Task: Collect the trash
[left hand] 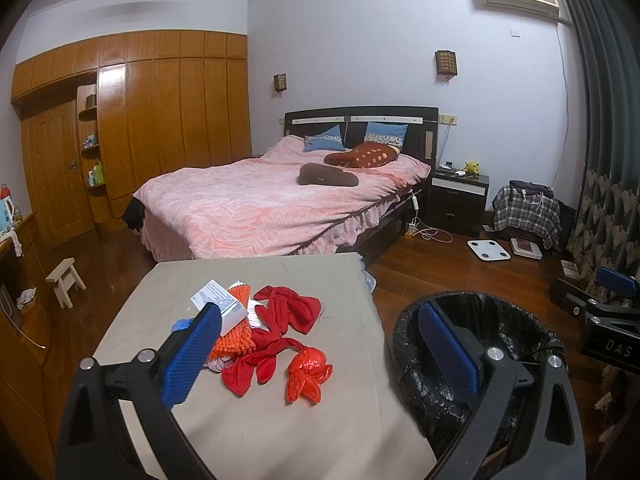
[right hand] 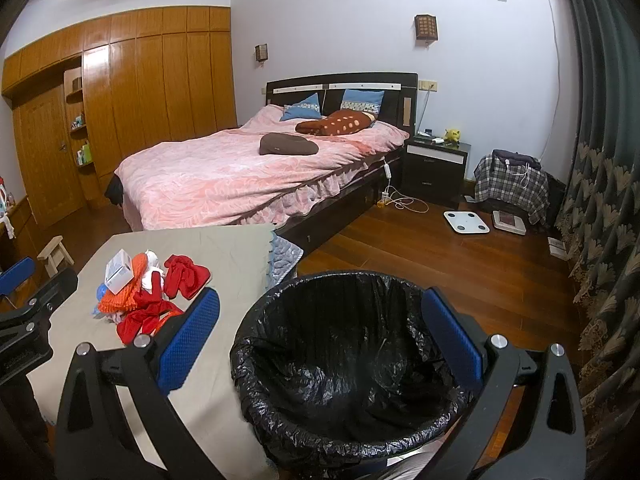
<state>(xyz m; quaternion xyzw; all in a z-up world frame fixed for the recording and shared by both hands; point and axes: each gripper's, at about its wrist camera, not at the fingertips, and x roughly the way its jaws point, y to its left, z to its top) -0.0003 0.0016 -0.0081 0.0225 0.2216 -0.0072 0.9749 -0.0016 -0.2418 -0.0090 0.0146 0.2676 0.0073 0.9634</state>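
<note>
Bedroom setup, pink bed (left hand: 256, 208) behind a grey-covered worktop (left hand: 280, 420). Left wrist view: left hand-held gripper (left hand: 320, 356) spread wide, empty, hovering over the trash pile, red plastic bag (left hand: 308, 376) nearest, white box (left hand: 220, 304) further back. I'd drop onto the crumpled bag first and pinch its bunched middle. Right wrist view: right hand-held gripper (right hand: 320, 344) also spread, empty, framing the black-lined bin (right hand: 344, 364) just beside the worktop.

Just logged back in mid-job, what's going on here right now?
Nothing is picked up yet. Both handheld grippers, the left gripper and the right gripper, are open and empty. A pile of red cloth, a small white box and a red plastic bag sits on the table, beside the black-lined trash bin.
</note>
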